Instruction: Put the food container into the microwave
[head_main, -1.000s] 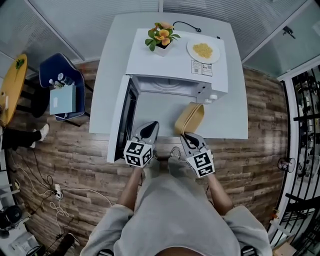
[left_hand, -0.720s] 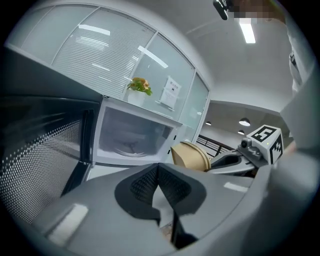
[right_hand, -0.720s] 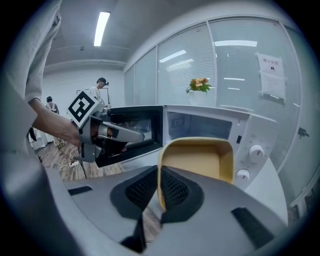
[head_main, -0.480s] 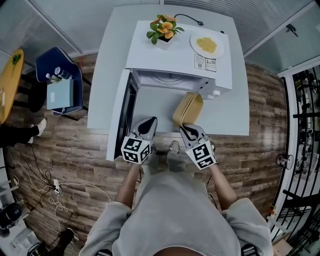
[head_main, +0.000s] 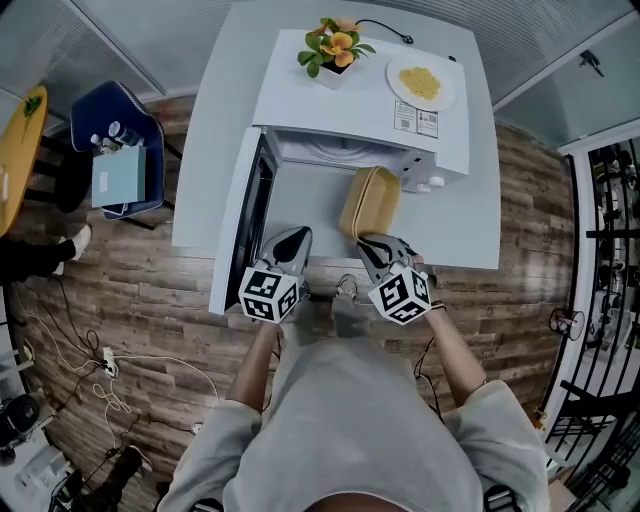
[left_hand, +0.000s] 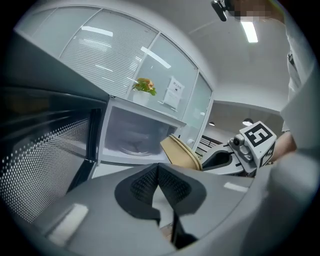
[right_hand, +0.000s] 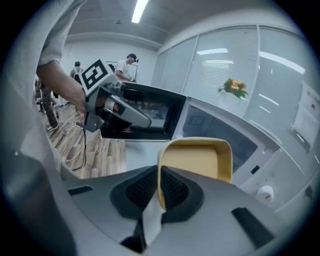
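Note:
A yellow food container (head_main: 366, 203) hangs by its near rim from my right gripper (head_main: 368, 243), which is shut on it; it fills the right gripper view as the container (right_hand: 197, 162). It floats just in front of the microwave (head_main: 360, 110), before the right part of the open cavity (head_main: 322, 172). The microwave door (head_main: 254, 220) is swung open to the left. My left gripper (head_main: 290, 246) is shut and holds nothing, beside the door's inner face. In the left gripper view the container (left_hand: 179, 151) and cavity (left_hand: 135, 135) lie ahead of the left gripper (left_hand: 159, 184).
The microwave stands on a white table (head_main: 210, 150). On top of it sit a flower pot (head_main: 332, 46) and a plate of food (head_main: 421, 83). A blue chair (head_main: 115, 160) stands left on the wood floor. People stand far behind in the right gripper view.
The right gripper has carried the container forward and a little left, closer to the cavity opening. The left gripper has stayed by the open door.

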